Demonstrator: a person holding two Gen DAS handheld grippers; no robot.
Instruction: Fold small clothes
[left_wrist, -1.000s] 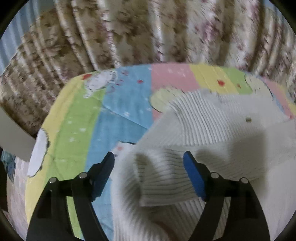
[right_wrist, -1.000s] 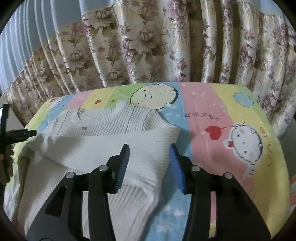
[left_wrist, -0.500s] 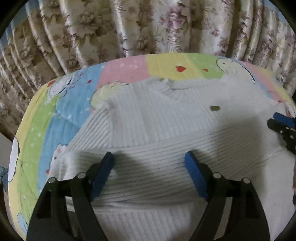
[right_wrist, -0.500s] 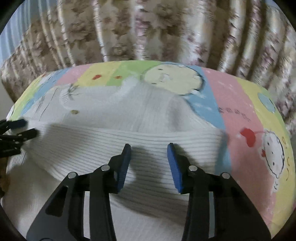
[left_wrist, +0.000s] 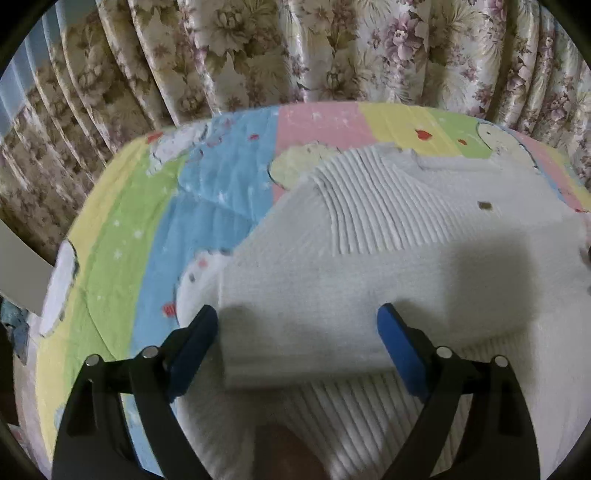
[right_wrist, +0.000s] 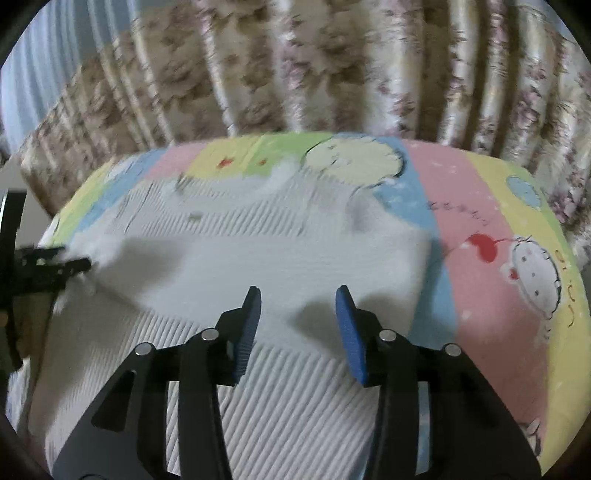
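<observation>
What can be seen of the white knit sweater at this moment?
The white knit sweater looks like soft ribbed knit with a small brown mark on its upper part. It lies on the colourful cartoon-print sheet, a band folded across its middle. The left gripper and the right gripper are both open above the fold, holding nothing. Its near edge runs out of view.

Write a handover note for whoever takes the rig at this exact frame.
Left gripper: open, holding nothing, over the sweater's left part.
Right gripper: open, holding nothing, over its right part.
Sweater: white ribbed knit, lying on the striped cartoon sheet, curtain behind.
Done: a sleeve band lies folded across the body.
Left: probably fold the body and square it up.
</observation>
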